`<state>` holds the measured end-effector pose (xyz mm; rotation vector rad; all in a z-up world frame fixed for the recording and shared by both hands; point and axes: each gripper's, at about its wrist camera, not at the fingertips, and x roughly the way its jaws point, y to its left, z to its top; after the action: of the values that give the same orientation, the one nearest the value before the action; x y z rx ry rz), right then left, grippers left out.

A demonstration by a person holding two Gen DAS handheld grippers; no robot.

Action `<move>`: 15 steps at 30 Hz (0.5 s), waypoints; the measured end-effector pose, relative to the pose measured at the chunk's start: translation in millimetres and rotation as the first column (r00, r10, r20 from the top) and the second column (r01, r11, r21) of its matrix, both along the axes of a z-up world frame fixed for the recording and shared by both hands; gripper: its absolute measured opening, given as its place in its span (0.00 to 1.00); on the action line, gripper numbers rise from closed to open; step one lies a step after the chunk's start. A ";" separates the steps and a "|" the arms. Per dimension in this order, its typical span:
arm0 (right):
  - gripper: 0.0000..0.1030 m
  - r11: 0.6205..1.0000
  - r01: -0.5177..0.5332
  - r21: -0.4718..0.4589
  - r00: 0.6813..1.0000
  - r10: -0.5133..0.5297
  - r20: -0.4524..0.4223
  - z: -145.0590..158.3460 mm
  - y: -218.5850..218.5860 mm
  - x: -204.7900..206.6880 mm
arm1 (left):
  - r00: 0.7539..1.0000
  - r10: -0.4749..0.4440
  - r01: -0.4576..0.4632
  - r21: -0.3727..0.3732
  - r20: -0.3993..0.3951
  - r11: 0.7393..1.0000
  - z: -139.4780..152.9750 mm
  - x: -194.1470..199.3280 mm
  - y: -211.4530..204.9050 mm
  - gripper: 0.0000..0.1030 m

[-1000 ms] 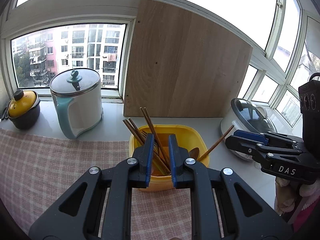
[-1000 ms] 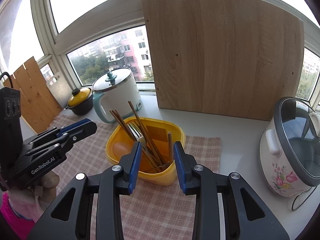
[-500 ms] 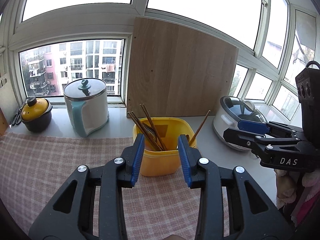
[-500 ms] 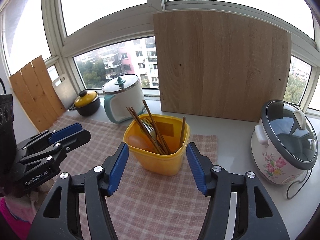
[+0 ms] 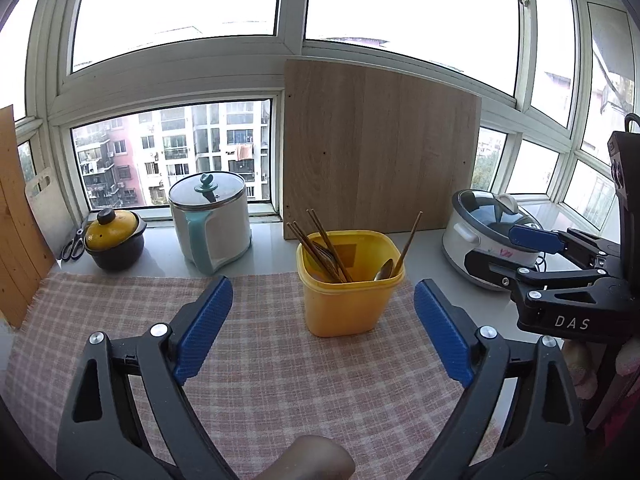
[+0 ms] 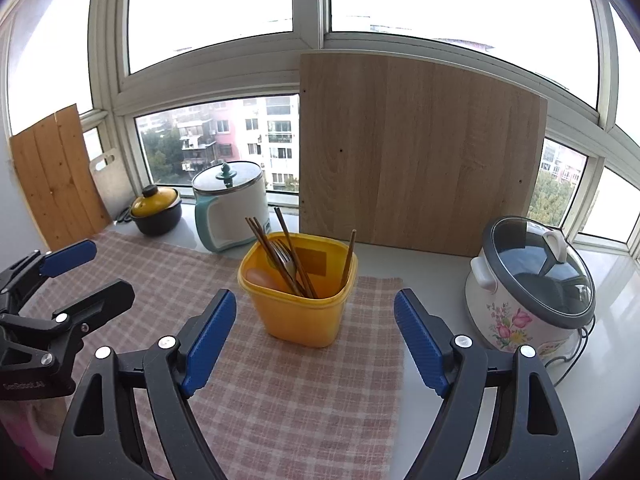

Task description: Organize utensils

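Yellow plastic forms the container (image 5: 344, 300) that stands upright on the pink checked cloth (image 5: 260, 360), squarish with rounded corners, holding the utensils on end. The wooden chopsticks (image 5: 320, 244) lean with their tips up and toward the left of the tub, long axes tilted off vertical, while one single chopstick (image 5: 409, 240) slants the other way, up to the right. A metal spoon (image 5: 385, 269) rests bowl-up against the right rim.

The right wrist view shows a metal fork (image 6: 283, 256), tines up among the chopsticks, and a pale rounded thing low inside the tub that I cannot identify; the left wrist view shows the spoon instead.

The left gripper (image 5: 322, 330) hangs above the cloth in front of the container, its ribbed blue pads wide apart and opening, with nothing between them. The right gripper (image 6: 312, 338) is likewise in front, jaws spreading, empty.

Behind stand a white kettle (image 5: 210, 224) with teal handle and steel lid, a black pot (image 5: 114, 240) with a yellow lid, a light wooden board (image 5: 380, 156) leaning on the window, and a floral rice cooker (image 6: 532, 284) with a glass lid on the white counter (image 6: 432, 264).
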<state>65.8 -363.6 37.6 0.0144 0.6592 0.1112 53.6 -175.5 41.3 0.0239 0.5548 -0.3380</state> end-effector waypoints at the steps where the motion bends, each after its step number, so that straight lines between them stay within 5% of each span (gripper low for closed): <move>1: 0.79 1.000 0.002 0.002 1.000 -0.002 0.005 0.1 0.2 -2.4 | 1.000 0.010 -0.010 0.007 0.002 1.000 -0.3 -2.3 1.4 0.99; 15: 0.80 0.998 0.051 0.044 0.998 -0.053 0.030 -3.0 -0.8 -16.9 | 0.998 0.061 -0.060 0.060 -0.018 0.996 -8.2 -15.8 7.9 0.99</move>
<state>48.9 -364.4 34.6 0.0711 0.6246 0.0753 37.8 -167.6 33.0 0.0613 0.5840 -0.2632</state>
